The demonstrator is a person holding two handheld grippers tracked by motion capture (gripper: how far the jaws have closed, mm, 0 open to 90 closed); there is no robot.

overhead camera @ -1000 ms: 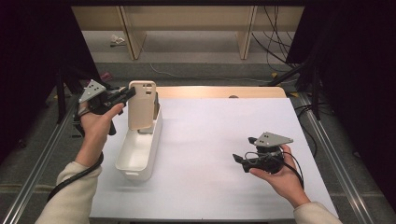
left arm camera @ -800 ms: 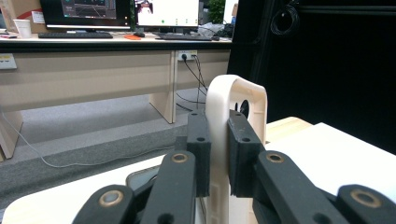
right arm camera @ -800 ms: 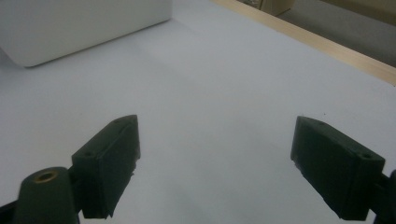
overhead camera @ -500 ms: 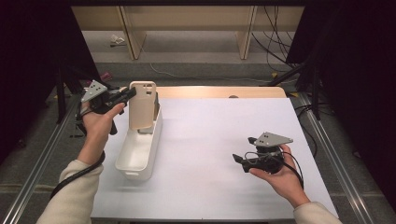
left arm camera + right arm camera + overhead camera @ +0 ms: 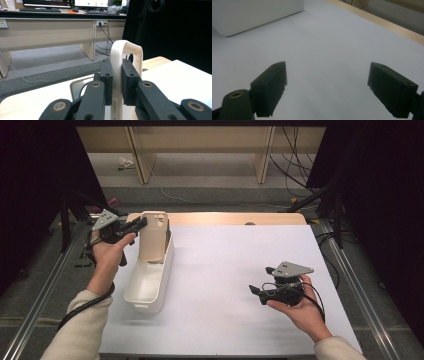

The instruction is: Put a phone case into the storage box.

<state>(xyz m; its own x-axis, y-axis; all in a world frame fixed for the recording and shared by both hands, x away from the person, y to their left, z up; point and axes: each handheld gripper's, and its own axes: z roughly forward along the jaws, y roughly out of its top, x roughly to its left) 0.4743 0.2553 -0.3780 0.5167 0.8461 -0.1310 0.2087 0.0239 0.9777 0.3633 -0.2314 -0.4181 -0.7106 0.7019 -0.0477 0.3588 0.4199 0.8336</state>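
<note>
The left hand (image 5: 107, 255) is raised at the far left, and its forearm in a light sleeve (image 5: 75, 330) reaches forward. The left gripper (image 5: 141, 224) points to the right with the jaws clamped on the lid (image 5: 126, 52). The right hand (image 5: 300, 310) holds the right gripper (image 5: 254, 290) low, its jaws wide apart and pointing left.

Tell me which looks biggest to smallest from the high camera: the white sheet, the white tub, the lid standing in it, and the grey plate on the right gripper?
1. white sheet
2. white tub
3. lid, clamped by the left gripper
4. grey plate on the right gripper
</note>
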